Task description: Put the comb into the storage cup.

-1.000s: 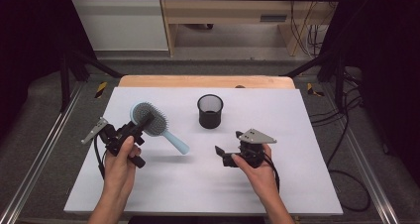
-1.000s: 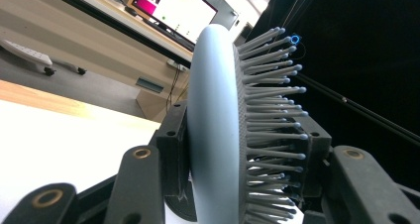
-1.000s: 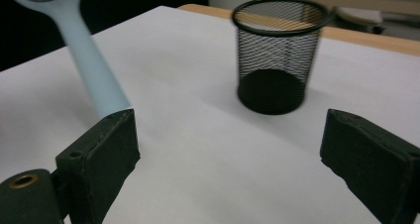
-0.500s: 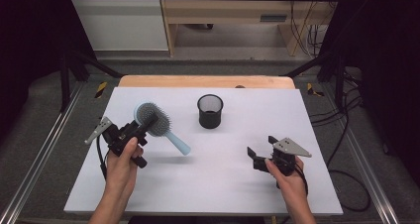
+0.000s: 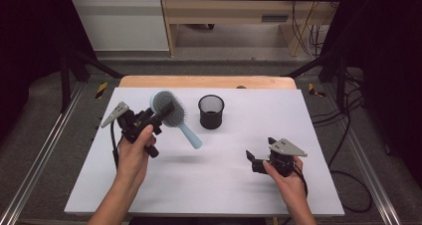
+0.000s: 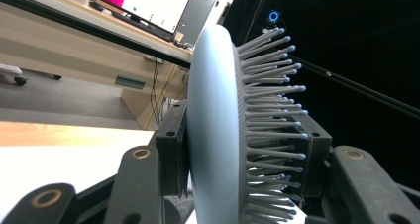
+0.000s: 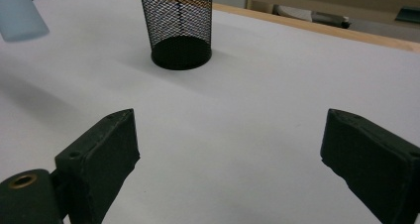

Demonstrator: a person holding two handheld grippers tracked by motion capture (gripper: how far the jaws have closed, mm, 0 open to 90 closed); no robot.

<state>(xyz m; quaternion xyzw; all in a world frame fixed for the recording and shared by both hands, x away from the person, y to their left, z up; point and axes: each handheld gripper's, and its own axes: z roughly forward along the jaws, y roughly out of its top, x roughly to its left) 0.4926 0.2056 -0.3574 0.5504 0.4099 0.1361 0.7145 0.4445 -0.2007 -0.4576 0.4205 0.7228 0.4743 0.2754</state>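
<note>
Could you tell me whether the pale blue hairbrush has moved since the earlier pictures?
Yes: the pale blue hairbrush has lifted off the table, its head nearer the black mesh cup.

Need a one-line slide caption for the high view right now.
Left gripper holds a light blue hairbrush by its head above the white table; right gripper open near the black mesh cup.

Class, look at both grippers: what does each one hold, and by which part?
The left gripper clamps the light blue hairbrush across its head, back and bristles. The right gripper is open, holding nothing.
</note>
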